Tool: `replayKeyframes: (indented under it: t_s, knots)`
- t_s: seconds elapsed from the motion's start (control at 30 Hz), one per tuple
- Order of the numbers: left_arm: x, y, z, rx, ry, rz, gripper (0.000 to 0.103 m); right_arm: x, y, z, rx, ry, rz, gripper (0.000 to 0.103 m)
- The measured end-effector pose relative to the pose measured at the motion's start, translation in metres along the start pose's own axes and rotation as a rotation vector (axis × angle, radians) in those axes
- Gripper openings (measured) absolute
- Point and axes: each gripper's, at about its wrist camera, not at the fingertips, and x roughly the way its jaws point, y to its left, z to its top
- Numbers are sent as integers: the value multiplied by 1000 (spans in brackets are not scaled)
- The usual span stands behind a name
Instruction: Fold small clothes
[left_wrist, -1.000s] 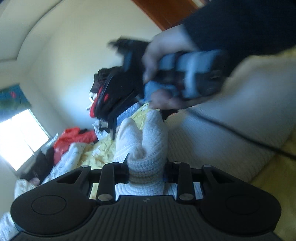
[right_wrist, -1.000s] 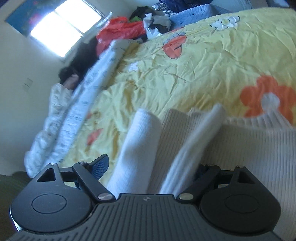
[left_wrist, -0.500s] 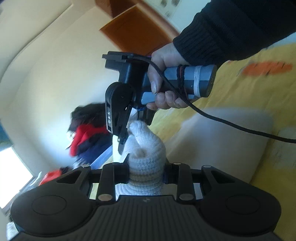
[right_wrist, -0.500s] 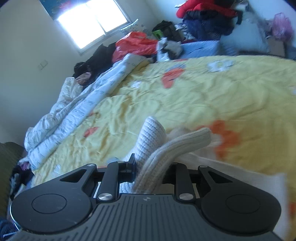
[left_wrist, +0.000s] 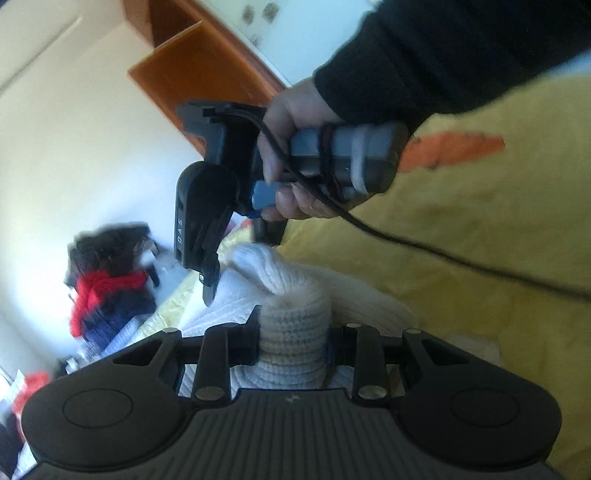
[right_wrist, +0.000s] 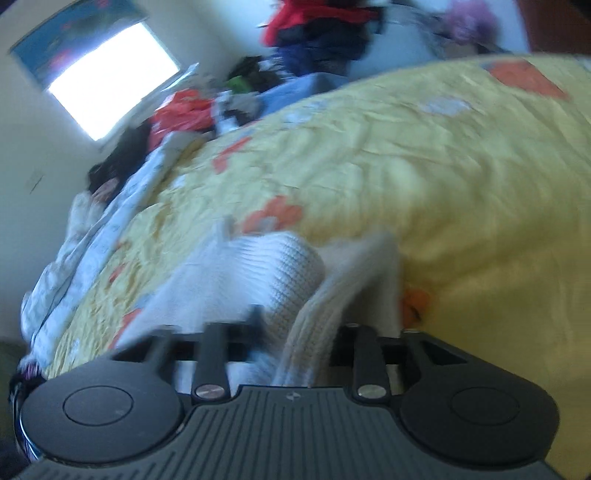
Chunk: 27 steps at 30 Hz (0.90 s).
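In the left wrist view, a heap of red and dark clothes (left_wrist: 107, 280) sits far left against the pale wall, with an orange-brown wooden cabinet (left_wrist: 207, 74) above. At centre the left tool (left_wrist: 291, 341) is clenched on a bunched fold of the white knit garment (left_wrist: 291, 317), which rises between its fingers. Just beyond, the right tool (left_wrist: 210, 273) hangs point-down over the same garment, held by the person's right hand (left_wrist: 299, 155) in a dark sleeve; a black cable (left_wrist: 443, 254) trails off to the right across the yellow bedspread (left_wrist: 498, 229). Only this view shows the hand, cable and cabinet.

The right wrist view, blurred, alone shows the bright window (right_wrist: 110, 85) at upper left and a rumpled white quilt (right_wrist: 92, 229) along the bed's left edge. The right tool (right_wrist: 295, 332) grips another ridge of the garment (right_wrist: 291, 273), pinched between its fingers. The rest of the knit spreads on the flowered bedspread (right_wrist: 424, 158) just ahead. More piled clothes (right_wrist: 317, 26) lie beyond the bed.
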Motion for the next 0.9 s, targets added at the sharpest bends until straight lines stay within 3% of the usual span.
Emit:
replayKeyframes:
  t_s: [0.1,0.2,0.27,0.33,0.53,0.7,0.73,0.77,0.8,0.9]
  knots:
    - [-7,9,-7,2,-38,7,35,-17,-20,-4,119,-86,28,60]
    - [-37,36,-9,-72,-97,-15,46,-52,-24,-8,200,-251,-46,62]
    - [-67,55,-20,-124,-172,24,85,-68,-14,-12,171,-282,-49,62]
    - [-91,68,-38,-140,-204,92,91,-71,1,-14,117,-247,-30,64]
    - [-79,83,-97,-127,75,155,90,-37,24,-11,63,-115,-3,65]
    - [-60,97,-98,-238,145,129,90,-4,21,-4,140,-44,-17,64]
    - [-60,98,-93,-275,142,111,85,1,24,-5,123,-33,-31,51]
    - [-54,103,-91,-307,147,83,65,5,27,-7,106,-24,-42,39]
    - [-47,107,-90,-338,158,52,61,9,29,-9,89,-20,-51,20]
    - [-44,106,-84,-340,134,62,40,-4,40,-8,22,-49,-61,17]
